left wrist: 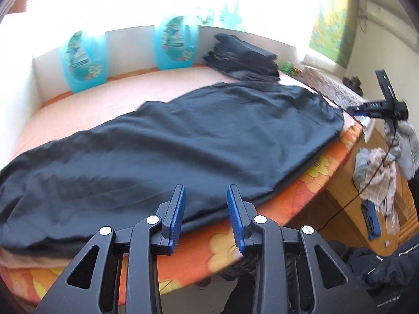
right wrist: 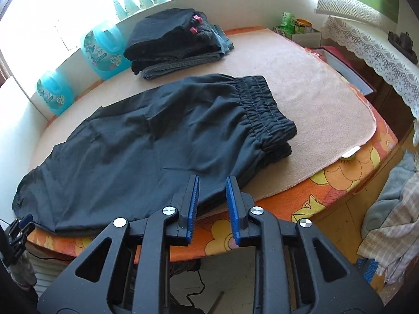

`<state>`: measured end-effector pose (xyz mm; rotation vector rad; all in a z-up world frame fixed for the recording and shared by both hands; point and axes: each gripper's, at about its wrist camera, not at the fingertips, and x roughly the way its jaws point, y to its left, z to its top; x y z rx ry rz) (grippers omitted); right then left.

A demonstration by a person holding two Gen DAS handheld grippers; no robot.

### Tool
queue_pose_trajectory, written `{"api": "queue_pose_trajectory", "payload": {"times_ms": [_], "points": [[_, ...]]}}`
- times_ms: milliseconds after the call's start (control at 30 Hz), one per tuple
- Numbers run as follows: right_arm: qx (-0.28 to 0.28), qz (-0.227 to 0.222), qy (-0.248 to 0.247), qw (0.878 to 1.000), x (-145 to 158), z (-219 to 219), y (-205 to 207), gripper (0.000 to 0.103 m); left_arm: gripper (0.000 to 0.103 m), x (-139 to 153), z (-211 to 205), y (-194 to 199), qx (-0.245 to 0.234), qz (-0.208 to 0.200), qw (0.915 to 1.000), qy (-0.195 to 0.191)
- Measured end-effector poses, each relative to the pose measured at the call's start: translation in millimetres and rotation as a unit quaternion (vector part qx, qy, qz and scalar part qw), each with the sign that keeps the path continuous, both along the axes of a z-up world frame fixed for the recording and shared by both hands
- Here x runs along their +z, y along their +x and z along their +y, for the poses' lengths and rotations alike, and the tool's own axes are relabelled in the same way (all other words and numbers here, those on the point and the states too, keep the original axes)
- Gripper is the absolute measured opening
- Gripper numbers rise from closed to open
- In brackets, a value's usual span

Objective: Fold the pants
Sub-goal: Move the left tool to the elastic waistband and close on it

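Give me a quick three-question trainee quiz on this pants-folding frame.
1. True or false: the left gripper is clamped on the dark pants.
2. Which end of the pants lies nearest the right gripper? A) leg cuffs B) elastic waistband C) a zipper fly
3. What sits behind the pants, near the blue bottles?

Key
1. False: both grippers stand open above the table edge, nothing between the pads.
2. B: the waistband.
3. A stack of folded dark clothes.

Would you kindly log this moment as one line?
pants: flat on table | left gripper: open, empty | right gripper: open, empty
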<state>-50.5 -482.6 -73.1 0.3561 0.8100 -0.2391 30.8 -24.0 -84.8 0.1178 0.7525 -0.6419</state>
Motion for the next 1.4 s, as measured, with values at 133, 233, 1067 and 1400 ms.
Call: {"api": "queue_pose_trajectory", "payload": {"times_ms": [133, 233, 1067, 1400], "points": [[0.074, -0.022, -0.016, 0.997, 21, 48, 20, 0.023, 0.031, 0, 58, 7, 0.098, 0.009, 0.9949, -0.020], [0.134, -0.031, -0.030, 0.990, 29, 90, 39, 0.023, 0.031, -2, 102, 14, 0.169, 0.015, 0.9850, -0.033], [0.443, -0.007, -0.059, 0.894, -13, 343, 134, 0.033, 0.063, -44, 247, 82, 0.417, 0.065, 0.9059, -0.031], [0.443, 0.011, -0.044, 0.895, -26, 341, 147, 0.033, 0.063, -51, 247, 106, 0.443, 0.059, 0.8943, 0.028]]}}
